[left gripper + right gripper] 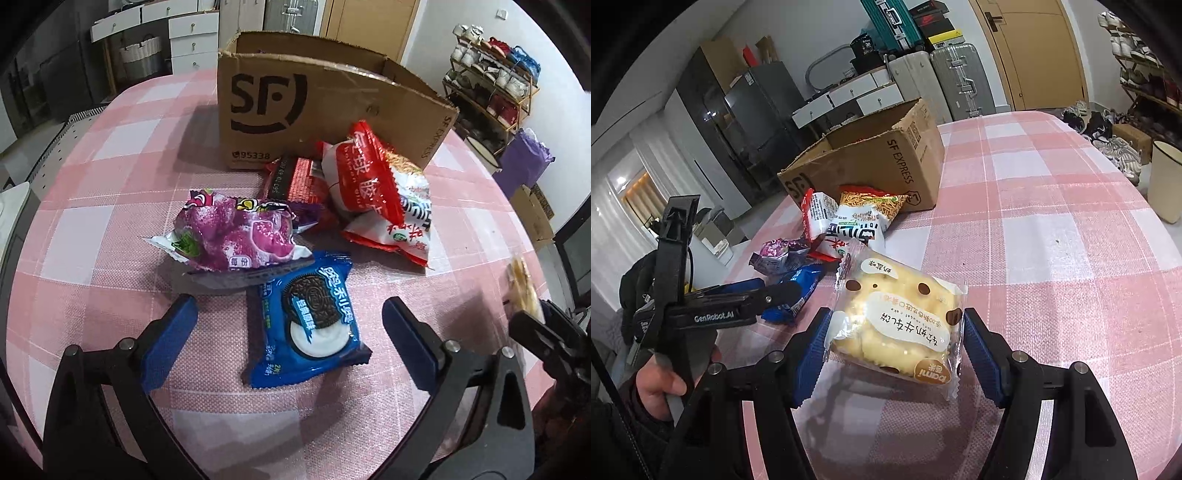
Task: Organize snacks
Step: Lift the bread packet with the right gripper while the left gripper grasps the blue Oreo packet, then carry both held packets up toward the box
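The right gripper (895, 350) has its fingers clamped on the side edges of the yellow cake packet (895, 325), held up off the pink checked surface (1052, 258); the open cardboard box (871, 155) lies ahead and slightly left, beyond the snack pile. The left gripper (290, 332) is spread wide with nothing held, its fingers straddling the blue Oreo packet (308, 317), which lies flat on the surface between them with its long axis running away toward the purple packet (240, 230). The left is the nearer to the Oreo.
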### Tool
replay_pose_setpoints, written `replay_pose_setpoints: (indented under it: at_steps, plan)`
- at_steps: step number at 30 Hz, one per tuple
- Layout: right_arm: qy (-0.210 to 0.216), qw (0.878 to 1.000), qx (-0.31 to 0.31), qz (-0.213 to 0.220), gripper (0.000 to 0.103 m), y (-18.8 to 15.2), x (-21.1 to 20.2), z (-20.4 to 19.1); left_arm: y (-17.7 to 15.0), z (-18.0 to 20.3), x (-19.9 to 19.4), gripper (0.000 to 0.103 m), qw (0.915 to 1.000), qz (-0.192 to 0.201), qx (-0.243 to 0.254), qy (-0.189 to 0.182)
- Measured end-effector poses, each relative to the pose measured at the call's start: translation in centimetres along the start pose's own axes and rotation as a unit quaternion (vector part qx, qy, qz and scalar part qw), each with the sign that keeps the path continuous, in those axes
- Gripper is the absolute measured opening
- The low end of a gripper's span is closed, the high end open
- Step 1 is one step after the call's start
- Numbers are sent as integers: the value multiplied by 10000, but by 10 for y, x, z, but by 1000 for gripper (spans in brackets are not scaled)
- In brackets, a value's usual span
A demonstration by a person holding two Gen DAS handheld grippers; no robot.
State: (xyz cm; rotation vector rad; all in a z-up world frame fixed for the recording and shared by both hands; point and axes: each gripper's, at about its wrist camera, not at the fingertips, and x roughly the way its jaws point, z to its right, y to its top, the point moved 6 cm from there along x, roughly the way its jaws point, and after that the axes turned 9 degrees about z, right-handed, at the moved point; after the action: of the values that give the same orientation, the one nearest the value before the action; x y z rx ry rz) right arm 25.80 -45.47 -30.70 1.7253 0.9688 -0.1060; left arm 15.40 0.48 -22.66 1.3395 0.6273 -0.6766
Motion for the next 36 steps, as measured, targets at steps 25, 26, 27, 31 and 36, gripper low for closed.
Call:
replay_pose_setpoints:
  at_steps: [25,26,27,31,36]
  plan:
    - [165,9994,-230,222,71,8,-25,-29,-18,-18,-59,41,9983,159,-189,-531]
    - [170,9993,-240,233,71,9,-26,-31,-19,-19,-64,41,9982,190,-184,-533]
    - [187,9992,-249,248,71,10,-28,-33,-18,-19,-69,41,9982,233,-171,-525]
    - [250,9987,-296,340,71,14,-36,-41,-11,-14,-87,41,9977,394,-103,-545]
    - [339,9978,-341,450,71,23,-45,-50,0,-9,-103,41,9970,542,-14,-553]
